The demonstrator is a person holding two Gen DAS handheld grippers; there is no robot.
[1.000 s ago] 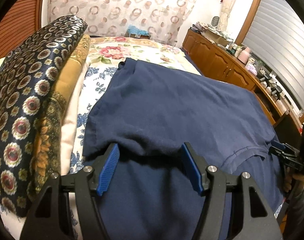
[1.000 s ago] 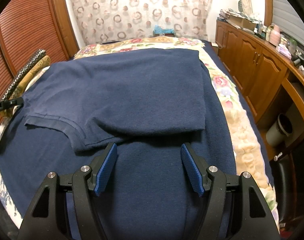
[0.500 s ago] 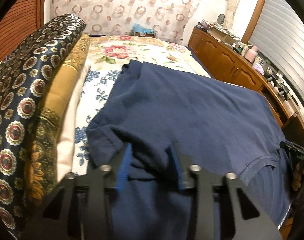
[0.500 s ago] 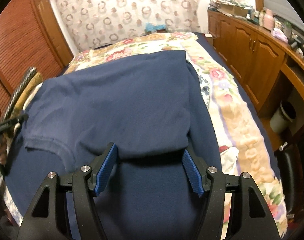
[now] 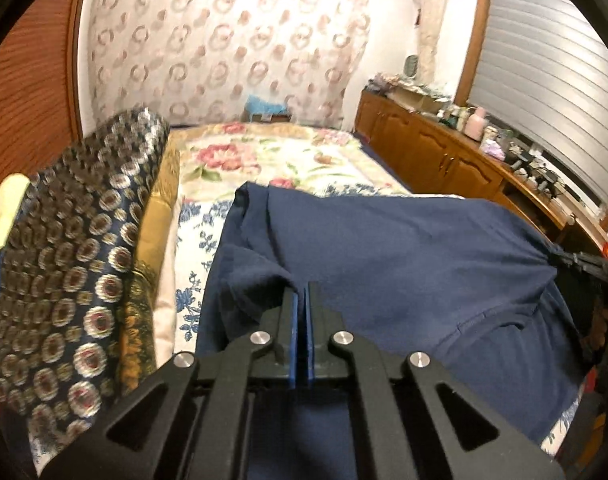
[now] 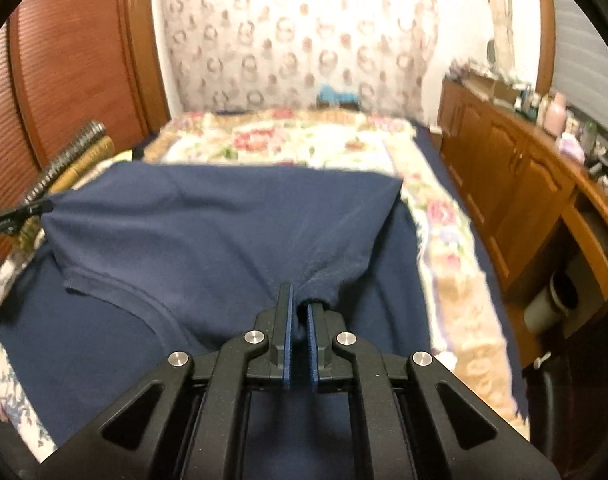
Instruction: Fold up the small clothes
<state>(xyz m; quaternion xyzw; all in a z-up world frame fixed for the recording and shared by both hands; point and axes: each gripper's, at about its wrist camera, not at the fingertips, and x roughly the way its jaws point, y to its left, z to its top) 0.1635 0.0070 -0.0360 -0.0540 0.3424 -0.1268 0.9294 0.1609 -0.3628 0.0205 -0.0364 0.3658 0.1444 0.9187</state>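
A navy blue shirt [image 5: 384, 248] lies folded over itself on the flowered bed; it also shows in the right wrist view [image 6: 224, 224]. My left gripper [image 5: 303, 292] is shut on the near left edge of the shirt's upper layer, which bunches at the blue pads. My right gripper [image 6: 298, 296] is shut on the near right edge of the same layer and lifts it. Each gripper shows in the other's view, the right gripper [image 5: 584, 260] at the far right edge and the left gripper [image 6: 20, 216] at the far left edge, pulling the cloth taut between them.
Rolled patterned bedding [image 5: 76, 264] lies along the bed's left side. A flowered bedspread [image 5: 264, 160] covers the bed beyond the shirt. Wooden cabinets [image 6: 516, 184] with clutter run along the right. A bin [image 6: 552, 300] stands on the floor at right. A wooden wardrobe [image 6: 76, 64] stands at left.
Both grippers went from open to shut on the near edge of the shirt's upper layer. They have raised it, and the cloth is now stretched between them.
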